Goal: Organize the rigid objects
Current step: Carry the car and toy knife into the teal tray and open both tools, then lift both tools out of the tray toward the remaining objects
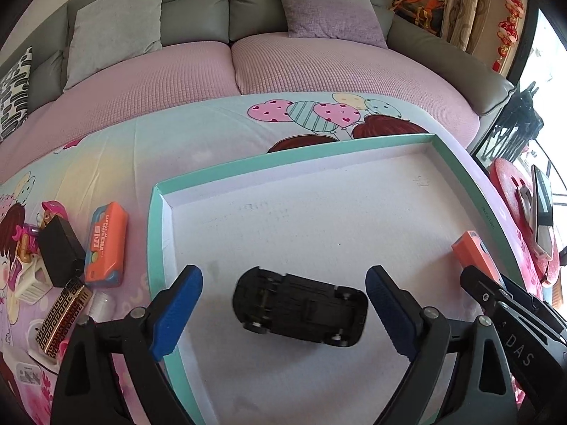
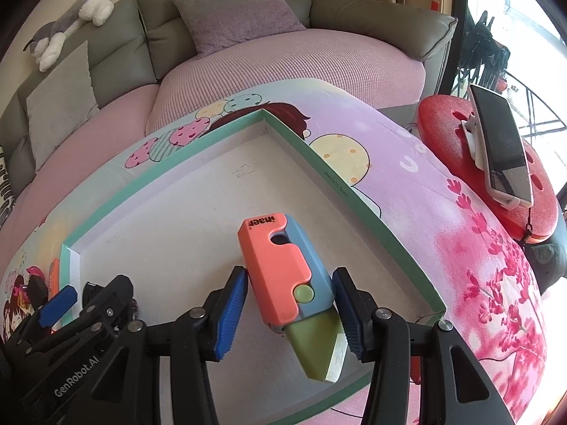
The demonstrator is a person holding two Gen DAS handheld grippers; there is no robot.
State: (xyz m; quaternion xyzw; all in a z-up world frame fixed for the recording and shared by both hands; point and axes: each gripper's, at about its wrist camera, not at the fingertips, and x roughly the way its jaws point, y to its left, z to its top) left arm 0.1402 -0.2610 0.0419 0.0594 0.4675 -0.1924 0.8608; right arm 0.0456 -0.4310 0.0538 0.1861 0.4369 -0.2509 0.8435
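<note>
A shallow teal-rimmed box [image 1: 157, 219] with a white floor lies on the cartoon blanket; it also shows in the right wrist view [image 2: 340, 184]. A black toy car [image 1: 299, 306] lies upside down on the box floor between my left gripper's [image 1: 283, 313] blue pads, which stand wide apart and clear of it. My right gripper [image 2: 290, 313] has its blue pads close on either side of an orange and blue toy knife [image 2: 283, 269] with a green blade, inside the box's right corner. That toy's orange end shows in the left wrist view [image 1: 471, 249].
Left of the box lie an orange toy case [image 1: 106, 248], a black box [image 1: 60, 251], a patterned gold-black item [image 1: 62, 318] and a small doll [image 1: 24, 237]. A red foam seat [image 2: 446, 131] holds a propped phone [image 2: 503, 141]. A grey sofa with pillows stands behind.
</note>
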